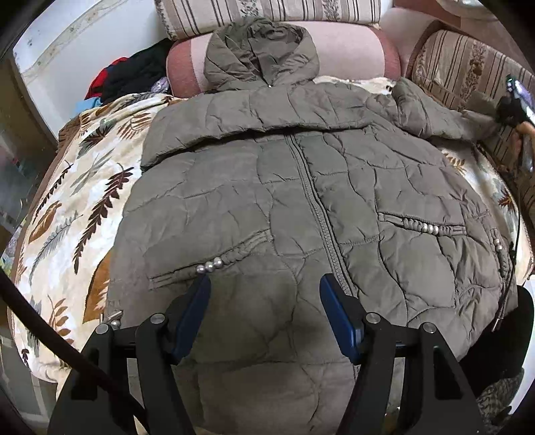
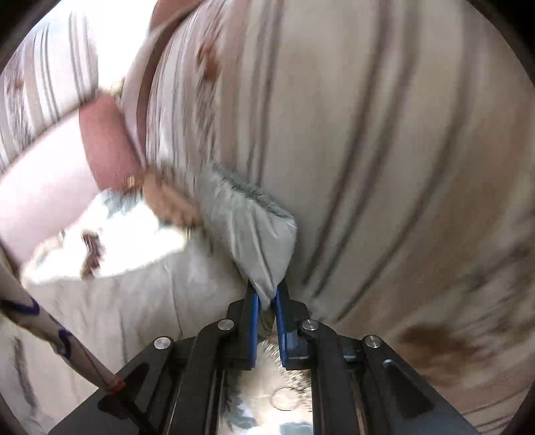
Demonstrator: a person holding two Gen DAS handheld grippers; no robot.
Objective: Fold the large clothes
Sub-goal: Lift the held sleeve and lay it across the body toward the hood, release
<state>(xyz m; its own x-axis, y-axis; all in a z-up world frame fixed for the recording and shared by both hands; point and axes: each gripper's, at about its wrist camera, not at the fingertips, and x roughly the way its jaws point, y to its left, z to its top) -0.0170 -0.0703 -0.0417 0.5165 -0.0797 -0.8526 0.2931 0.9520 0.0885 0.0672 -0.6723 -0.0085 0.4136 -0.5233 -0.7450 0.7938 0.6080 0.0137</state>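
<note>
Your olive quilted hooded jacket (image 1: 301,187) lies zipped, front up, on the leaf-print blanket (image 1: 67,214); left tongs (image 1: 264,284) spread above it, right tongs (image 2: 266,294) pinching its sleeve cuff (image 2: 254,231).

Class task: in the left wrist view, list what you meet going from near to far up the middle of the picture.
Left tongs → jacket body with its zip → folded-over sleeve → hood → pink cushion → striped sofa back.

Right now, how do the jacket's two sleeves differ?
The folded sleeve lies flat across the jacket's chest, free of any gripper; the other sleeve stretches out toward the striped cushion, its cuff pinched in the right gripper. Both are the same olive quilted fabric.
</note>
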